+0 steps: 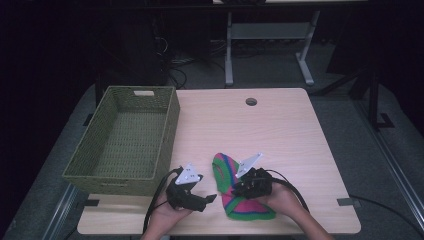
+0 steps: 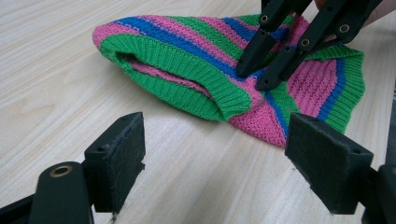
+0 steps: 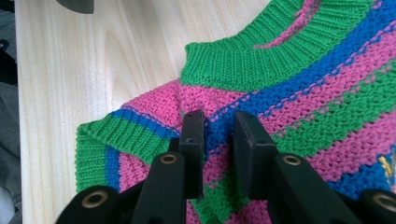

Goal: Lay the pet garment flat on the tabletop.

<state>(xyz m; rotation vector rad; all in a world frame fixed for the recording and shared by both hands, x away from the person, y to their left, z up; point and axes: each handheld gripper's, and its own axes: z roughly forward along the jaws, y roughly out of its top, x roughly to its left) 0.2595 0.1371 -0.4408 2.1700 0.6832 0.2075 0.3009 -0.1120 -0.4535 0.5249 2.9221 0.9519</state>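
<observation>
On the near edge of the bench (image 1: 280, 125), right in front of the person, lies a small striped knit sweater (image 1: 235, 187) in pink, green and blue, folded over on itself and flat on the wood. The right gripper (image 1: 239, 190) is down on it, its jaws drawn close together with a ridge of the striped knit pinched up between them; in the right gripper view the two black pads sit on either side of a blue stripe, squeezing the fabric just below the green ribbed collar (image 3: 233, 60). The left gripper (image 1: 210, 198) sits just beside the sweater's left edge, low over the bench, its jaws spread wide with nothing between them but bare wood. From the left gripper view the sweater's green ribbed hem (image 2: 187, 74) faces that gripper, a short way ahead of its pads (image 2: 116, 158). Over at the left side of the bench stands an olive woven basket (image 1: 165, 135), well apart from the sweater.
</observation>
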